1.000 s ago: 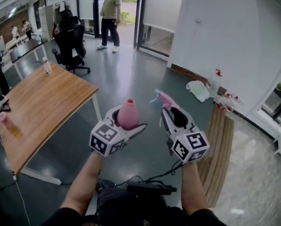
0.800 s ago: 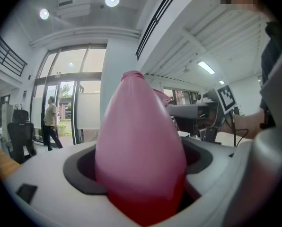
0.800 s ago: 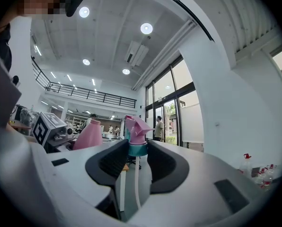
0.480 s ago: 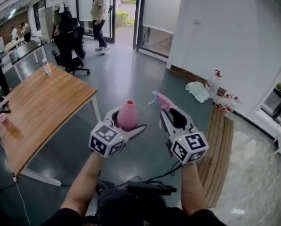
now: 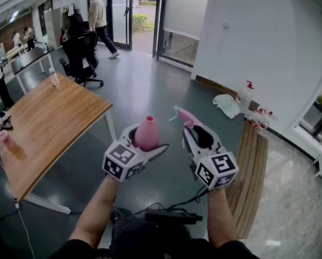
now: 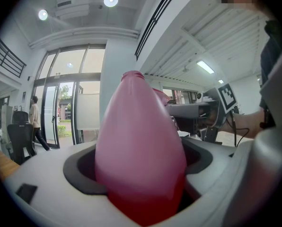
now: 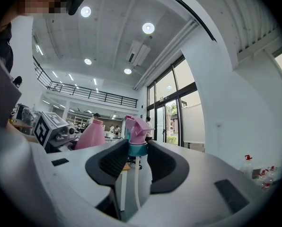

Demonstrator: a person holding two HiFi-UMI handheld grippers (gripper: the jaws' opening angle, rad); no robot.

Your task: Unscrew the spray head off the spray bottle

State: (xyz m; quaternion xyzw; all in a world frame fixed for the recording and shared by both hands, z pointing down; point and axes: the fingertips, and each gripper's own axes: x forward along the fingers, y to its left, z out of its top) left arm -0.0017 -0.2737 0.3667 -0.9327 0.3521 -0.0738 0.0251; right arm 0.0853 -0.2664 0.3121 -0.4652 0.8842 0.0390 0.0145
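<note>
The pink spray bottle (image 5: 146, 132) stands upright in my left gripper (image 5: 145, 143), whose jaws are shut on its body; its neck is bare at the top. In the left gripper view the bottle (image 6: 138, 150) fills the gap between the dark pads. The spray head (image 5: 185, 116), pink with a teal collar, sits apart from the bottle in my right gripper (image 5: 192, 127). In the right gripper view the jaws of this gripper (image 7: 137, 151) clamp the collar of the spray head (image 7: 136, 129), and a white dip tube (image 7: 136, 188) hangs below. Both grippers hover in mid-air, side by side.
A wooden table (image 5: 47, 117) stands to the left with a small bottle on its far end. A black office chair (image 5: 80, 50) is behind it. Spray bottles (image 5: 246, 95) and a white cloth (image 5: 226, 102) lie by the right wall, near a wooden bench (image 5: 253, 166). A person (image 5: 99, 18) walks in the background.
Both grippers hold still with the bottle and the spray head. The person in the background has walked to the left.
</note>
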